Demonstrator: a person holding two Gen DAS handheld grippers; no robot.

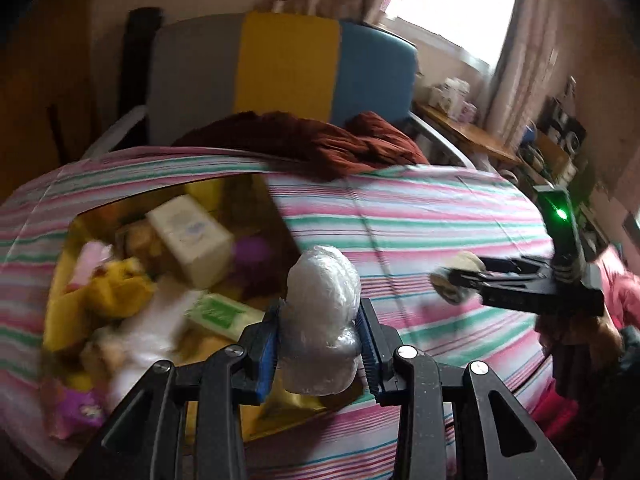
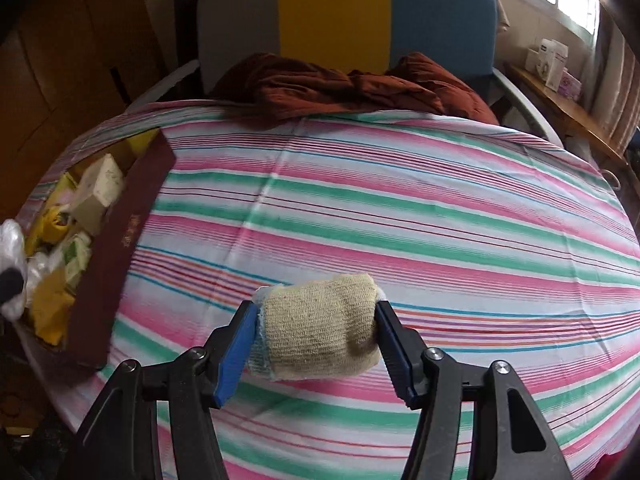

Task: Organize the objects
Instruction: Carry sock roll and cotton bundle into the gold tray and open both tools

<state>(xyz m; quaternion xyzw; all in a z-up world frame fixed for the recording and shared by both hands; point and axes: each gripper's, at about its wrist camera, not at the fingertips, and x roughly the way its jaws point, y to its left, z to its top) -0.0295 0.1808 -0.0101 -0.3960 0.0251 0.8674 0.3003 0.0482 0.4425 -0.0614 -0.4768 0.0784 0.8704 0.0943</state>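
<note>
Plastic-wrapped bundle (image 1: pixel 322 320) pinched in left gripper (image 1: pixel 320 340) beside box (image 1: pixel 60 312): light, crinkly, likely slippery; grip mid-body. Right gripper (image 2: pixel 318 336) clamps beige bandage roll (image 2: pixel 320 326) over striped sheet (image 2: pixel 400 208): soft, compressible.

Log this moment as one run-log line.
left gripper: shut on plastic bundle, at box | right gripper: shut on bandage roll, over bed

Most of the pink-and-green striped bedsheet (image 2: pixel 400 216) is wide open, loads of room to pass across the middle and right. Left side is blocked by the dark-red-walled cardboard box (image 2: pixel 120 256), crammed full of cream and green packets (image 1: pixel 192 236). A rumpled rust-brown quilt (image 2: pixel 352 84) piles up along the far edge, touching the grey-yellow-blue headboard (image 2: pixel 332 12).
</note>
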